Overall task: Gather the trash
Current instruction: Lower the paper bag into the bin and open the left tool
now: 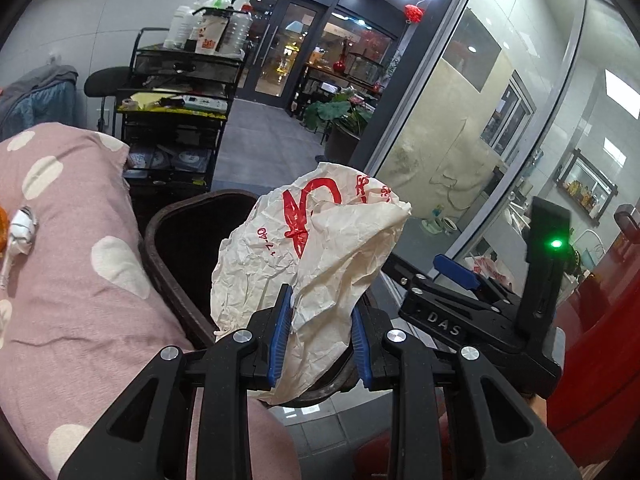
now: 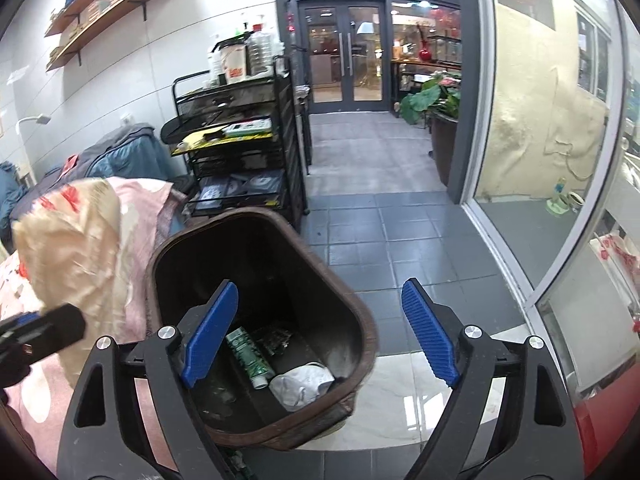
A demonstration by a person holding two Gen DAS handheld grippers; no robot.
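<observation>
One paper bag [image 1: 308, 248], crumpled w/ red print, is pinched in the left gripper [image 1: 320, 336], pads narrow on its lower part, hanging by the bin's [image 2: 256, 224] rim next to the pink bed [image 1: 68, 280]. Right gripper [image 2: 320, 332] is wide, empty, over the bin, which already holds a tube [image 2: 248, 352] & white wad [image 2: 300, 384]. Best: get bag fully over the opening before letting go, or it'll catch the rim. More wrappers [image 1: 20, 236] on the bed.

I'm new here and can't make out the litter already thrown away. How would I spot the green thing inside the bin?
Find the dark brown bin beside the pink spotted bedding. On its floor lies a green tube, white cap toward the camera. The crumpled white wrapper beside it is shapeless; the tube is long, straight and green.
</observation>
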